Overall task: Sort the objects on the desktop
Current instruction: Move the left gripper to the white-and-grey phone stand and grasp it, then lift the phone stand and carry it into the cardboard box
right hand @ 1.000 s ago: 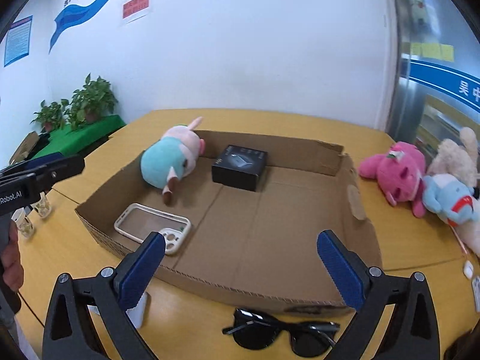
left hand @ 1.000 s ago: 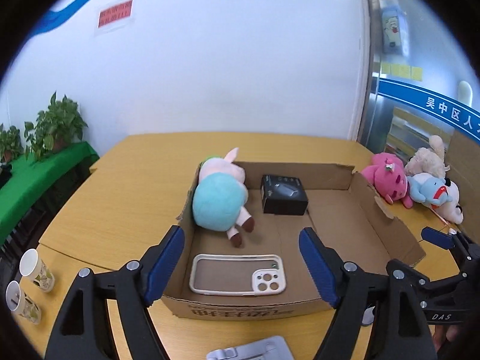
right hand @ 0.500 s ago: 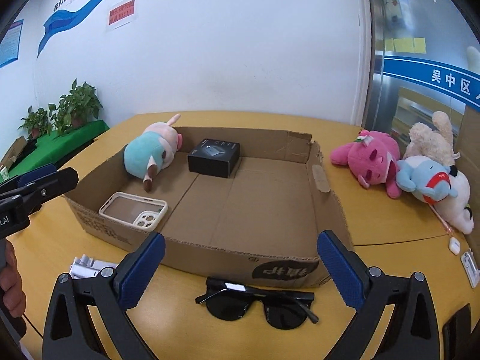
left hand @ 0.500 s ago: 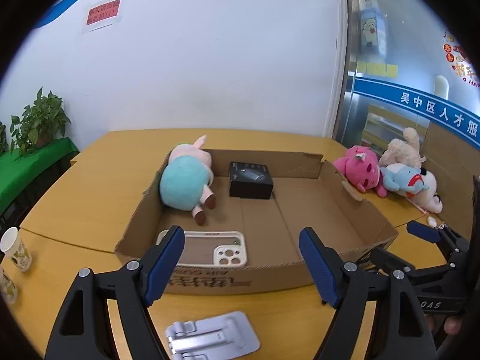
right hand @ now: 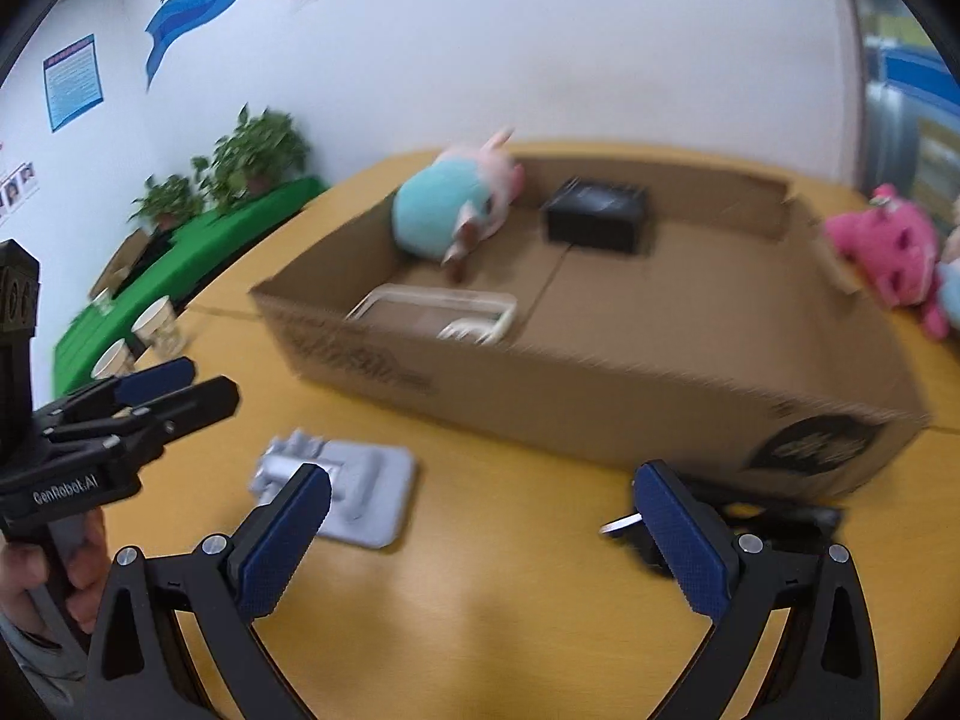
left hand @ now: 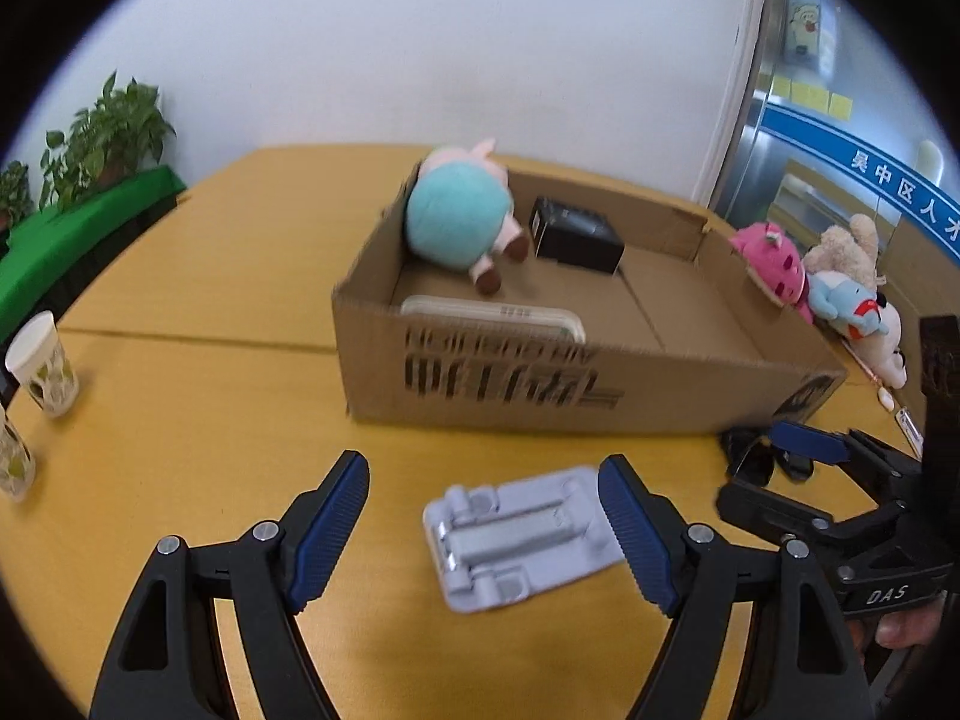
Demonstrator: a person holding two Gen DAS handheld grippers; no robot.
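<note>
A shallow cardboard box (left hand: 540, 384) (right hand: 600, 396) sits on the wooden table. It holds a teal-and-pink plush (left hand: 459, 222) (right hand: 450, 204), a black box (left hand: 576, 234) (right hand: 597, 216) and a clear phone case (left hand: 498, 315) (right hand: 438, 309). A grey folding phone stand (left hand: 522, 537) (right hand: 345, 489) lies flat in front of the box. My left gripper (left hand: 486, 528) hovers open just above and before the stand. Black sunglasses (right hand: 774, 519) (left hand: 756, 456) lie by the box's near right corner. My right gripper (right hand: 483, 531) is open, its right finger partly covering them.
Paper cups (left hand: 42, 363) (right hand: 156, 324) stand at the table's left edge. Pink, beige and blue plush toys (left hand: 774, 264) (right hand: 888, 252) lie right of the box. Potted plants (right hand: 252, 156) on a green-covered bench line the white wall at left.
Both grippers have dropped toward the table and backed off from the box. The phone stand now sits between the left fingers, and the sunglasses have slid under the right finger. Jaws stayed open.
</note>
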